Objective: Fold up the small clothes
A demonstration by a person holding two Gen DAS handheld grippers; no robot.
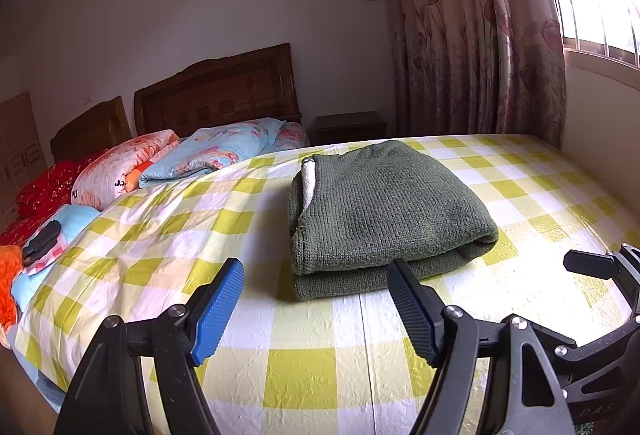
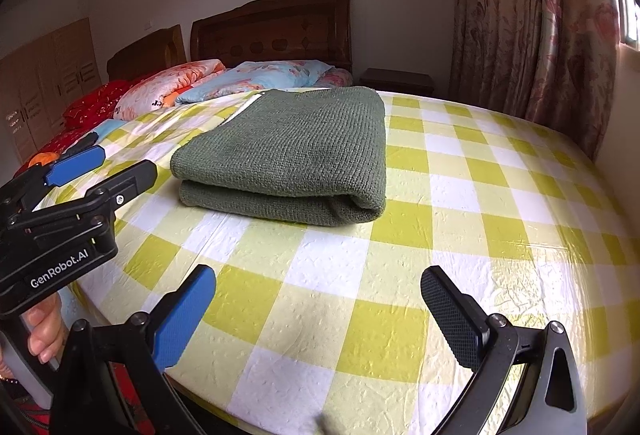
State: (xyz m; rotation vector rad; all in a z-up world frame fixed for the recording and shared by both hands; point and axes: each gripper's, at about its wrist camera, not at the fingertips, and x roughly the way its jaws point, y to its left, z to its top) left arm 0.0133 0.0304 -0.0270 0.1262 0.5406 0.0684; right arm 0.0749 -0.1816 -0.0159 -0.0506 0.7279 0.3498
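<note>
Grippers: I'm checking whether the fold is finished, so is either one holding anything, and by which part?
Nothing is held. The left gripper and right gripper are both open and empty, short of the folded green sweater on the bed.

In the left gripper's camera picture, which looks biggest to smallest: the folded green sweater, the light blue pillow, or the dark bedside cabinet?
1. Folded green sweater, though it lies nearest the camera, which enlarges it.
2. Light blue pillow.
3. Dark bedside cabinet, farthest and partly hidden, so its true size is unsure.
</note>
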